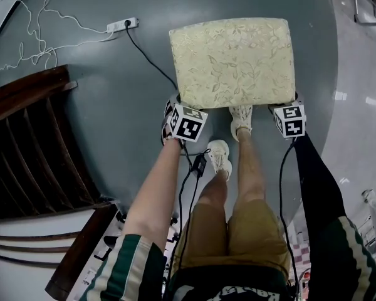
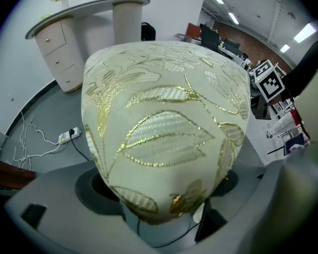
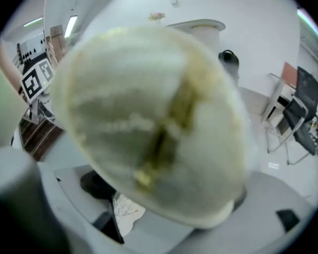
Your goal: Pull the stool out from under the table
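The stool [image 1: 232,61] has a cream cushion with a gold leaf pattern and stands on the grey floor, out in the open. My left gripper [image 1: 180,108] is at its near left corner. That corner [image 2: 164,136] fills the space between the jaws, which close on the padding. My right gripper [image 1: 287,108] is at the near right corner. In the right gripper view the cushion [image 3: 148,120] is blurred and hides the jaws, so the grip there is unclear.
The person's two feet [image 1: 241,119] stand just behind the stool, between the grippers. A power strip [image 1: 122,24] and its black cable lie on the floor at the far left. Dark wooden slats [image 1: 31,143] are at the left. A white curved table [image 2: 90,7] with drawers stands beyond the stool.
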Motion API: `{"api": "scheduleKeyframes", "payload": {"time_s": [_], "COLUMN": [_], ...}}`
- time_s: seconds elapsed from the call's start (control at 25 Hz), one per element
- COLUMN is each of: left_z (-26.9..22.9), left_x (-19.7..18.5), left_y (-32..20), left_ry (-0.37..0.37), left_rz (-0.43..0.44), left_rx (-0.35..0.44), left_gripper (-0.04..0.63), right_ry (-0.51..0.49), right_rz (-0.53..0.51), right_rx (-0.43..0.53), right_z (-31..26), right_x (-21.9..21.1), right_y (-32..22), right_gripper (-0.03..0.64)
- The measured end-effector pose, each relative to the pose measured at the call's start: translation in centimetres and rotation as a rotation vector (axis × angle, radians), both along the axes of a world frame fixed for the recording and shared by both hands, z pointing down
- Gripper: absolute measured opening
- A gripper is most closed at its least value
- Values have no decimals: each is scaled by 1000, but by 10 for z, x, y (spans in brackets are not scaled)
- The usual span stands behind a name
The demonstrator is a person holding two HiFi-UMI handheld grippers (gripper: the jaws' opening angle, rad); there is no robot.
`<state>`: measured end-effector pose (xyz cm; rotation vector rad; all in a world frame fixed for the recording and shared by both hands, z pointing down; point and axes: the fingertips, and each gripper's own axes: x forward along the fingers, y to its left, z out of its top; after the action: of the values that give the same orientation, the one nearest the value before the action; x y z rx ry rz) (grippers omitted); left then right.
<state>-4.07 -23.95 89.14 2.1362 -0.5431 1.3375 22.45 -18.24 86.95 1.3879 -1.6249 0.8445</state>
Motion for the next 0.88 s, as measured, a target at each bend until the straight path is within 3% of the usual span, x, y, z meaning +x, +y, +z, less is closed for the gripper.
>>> {"api": "scheduleKeyframes", "payload": {"time_s": [0.24, 0.52, 0.76, 0.88], "left_z": [10, 7, -14, -31], "left_x": [2, 1, -10, -21], "left_y": [5, 5, 2, 3], "left_ry": [-25, -1, 34, 45], "left_rz": [21, 21, -2, -4], "left_rx": [-17, -13, 18, 40], "left_gripper": [425, 426, 425, 425], "right_ry": [-46, -36, -2, 7], "right_rz": [44, 64, -13, -1], "right_rx": [-76, -75, -75, -68], "right_z": [7, 4, -17, -37], "right_x": [6, 6, 8, 10], "right_y": [8, 9, 17, 23], "right_gripper": [454, 456, 454, 453]}}
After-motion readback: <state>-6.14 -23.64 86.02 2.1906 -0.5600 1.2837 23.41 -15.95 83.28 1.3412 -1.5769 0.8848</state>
